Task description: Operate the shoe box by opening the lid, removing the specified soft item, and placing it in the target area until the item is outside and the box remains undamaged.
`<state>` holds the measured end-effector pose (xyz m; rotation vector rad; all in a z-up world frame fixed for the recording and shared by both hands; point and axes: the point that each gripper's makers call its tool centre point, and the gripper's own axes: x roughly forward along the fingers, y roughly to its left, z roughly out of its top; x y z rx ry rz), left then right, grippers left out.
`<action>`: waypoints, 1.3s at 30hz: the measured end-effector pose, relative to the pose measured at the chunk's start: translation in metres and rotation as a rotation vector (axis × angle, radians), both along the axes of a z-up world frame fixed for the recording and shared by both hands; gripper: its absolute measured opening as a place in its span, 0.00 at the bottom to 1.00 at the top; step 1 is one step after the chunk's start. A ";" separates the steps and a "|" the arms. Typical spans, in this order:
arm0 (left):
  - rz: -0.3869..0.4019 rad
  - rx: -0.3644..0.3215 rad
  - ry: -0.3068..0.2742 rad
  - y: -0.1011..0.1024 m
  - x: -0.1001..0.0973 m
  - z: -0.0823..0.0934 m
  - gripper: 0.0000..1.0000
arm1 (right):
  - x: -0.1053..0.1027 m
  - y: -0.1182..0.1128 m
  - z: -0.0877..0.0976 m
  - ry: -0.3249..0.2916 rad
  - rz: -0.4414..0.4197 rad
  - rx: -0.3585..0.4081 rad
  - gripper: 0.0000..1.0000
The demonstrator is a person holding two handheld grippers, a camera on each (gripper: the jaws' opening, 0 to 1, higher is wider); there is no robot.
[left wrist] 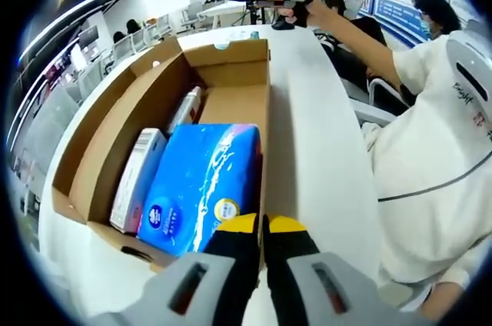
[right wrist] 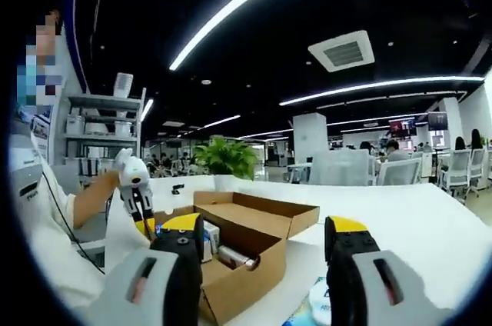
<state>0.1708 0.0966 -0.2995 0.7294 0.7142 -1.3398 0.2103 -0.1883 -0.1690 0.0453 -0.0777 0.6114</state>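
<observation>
The left claw point(left wrist: 261, 226), its jaws pressed together, hovered at the near rim of the open brown cardboard shoe box point(left wrist: 131, 103) on the white worktop point(left wrist: 315, 126). Inside lay the soft blue tissue pack point(left wrist: 201, 184), a white carton point(left wrist: 137, 178) and a half-hidden bottle point(left wrist: 187, 108). The right claw point(right wrist: 265, 237) gaped wide.

You work on a white worktop point(left wrist: 315, 134) with a smooth, plain surface and a rounded far end. Directly on it stands the open cardboard shoe box point(left wrist: 108, 149), close to one long edge, with its lid point(right wrist: 261, 213) folded back flat on the surface. In the right gripper view you also see a blue and white soft pack point(right wrist: 314, 309) lying on the worktop just beside the box.
</observation>
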 end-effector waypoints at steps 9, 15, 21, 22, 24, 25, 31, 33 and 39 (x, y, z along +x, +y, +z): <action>0.004 0.004 0.006 0.000 -0.001 0.000 0.01 | -0.021 -0.028 -0.007 -0.039 -0.194 -0.033 0.38; 0.002 0.001 0.005 0.000 -0.001 0.000 0.02 | -0.042 -0.017 -0.021 -0.035 -0.135 0.042 0.38; 0.001 -0.003 -0.008 0.000 -0.001 0.000 0.02 | -0.048 -0.008 -0.033 0.015 -0.140 -0.014 0.56; 0.002 -0.006 -0.008 0.000 -0.001 0.000 0.02 | -0.051 -0.004 -0.030 -0.005 -0.143 -0.028 0.53; 0.002 -0.003 -0.010 0.000 -0.001 0.000 0.02 | -0.057 0.001 -0.025 -0.019 -0.140 -0.030 0.41; 0.003 -0.001 -0.010 0.000 -0.001 0.000 0.02 | -0.059 0.003 -0.022 -0.025 -0.137 -0.031 0.37; -0.008 -0.004 -0.011 0.000 -0.001 0.000 0.01 | -0.066 0.010 -0.006 -0.042 -0.194 -0.103 0.39; -0.010 0.000 -0.008 0.000 -0.001 0.000 0.01 | -0.068 0.016 0.007 -0.054 -0.202 -0.132 0.33; -0.008 -0.001 0.003 0.000 -0.001 0.000 0.01 | -0.078 0.030 0.033 -0.014 -0.128 -0.274 0.37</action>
